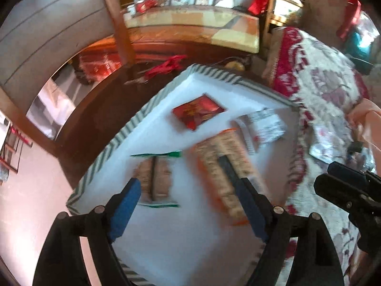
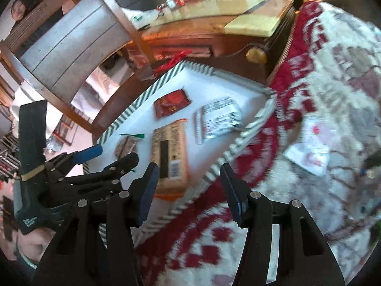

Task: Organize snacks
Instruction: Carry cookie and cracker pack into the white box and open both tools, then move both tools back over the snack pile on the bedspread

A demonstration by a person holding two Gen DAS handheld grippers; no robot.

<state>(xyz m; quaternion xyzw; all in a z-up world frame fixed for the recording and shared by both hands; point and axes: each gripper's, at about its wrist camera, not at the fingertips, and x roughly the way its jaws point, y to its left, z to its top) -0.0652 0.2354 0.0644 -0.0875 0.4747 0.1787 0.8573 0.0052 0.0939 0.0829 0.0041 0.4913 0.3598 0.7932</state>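
Left wrist view: a white tray (image 1: 166, 238) with a green-and-white striped rim lies on a bed or couch, four snack packs spread flat on its floor.
Left gripper (image 1: 190, 195): jaws spread wide above the tray, nothing pinched between the blue pads; its blue-padded fingers (image 1: 126, 205) frame a green-edged cracker pack (image 1: 156, 178) below. It also shows at the left of the right wrist view (image 2: 114, 156), one blue pad raised.
Orange-edged pack (image 1: 223, 174): long, lying lengthwise beside the green-edged one, its lower end near the left gripper's right finger; blurred.
Red packet (image 1: 198, 114): flat toward the tray's far corner, apart from the others.
White printed packet (image 1: 262, 126): near the tray's right rim, just beyond the top of the orange-edged pack.
Right wrist view: the right gripper (image 2: 189, 190) hangs over the tray's near rim (image 2: 238, 143), jaws partly apart with nothing between them.
Same four packs: green-edged (image 2: 126, 144), orange-edged (image 2: 170, 152), red (image 2: 171, 103) and white (image 2: 220, 116), all inside the tray.
Red-and-white patterned blanket (image 2: 309, 95): covers the surface to the tray's right; a white-and-red wrapper (image 2: 309, 150) lies on it, outside the tray.
Gloved hand (image 2: 31, 202): grips the left tool's handle.
Background: a wooden chair (image 2: 71, 31), a cluttered table and a person at the far left.
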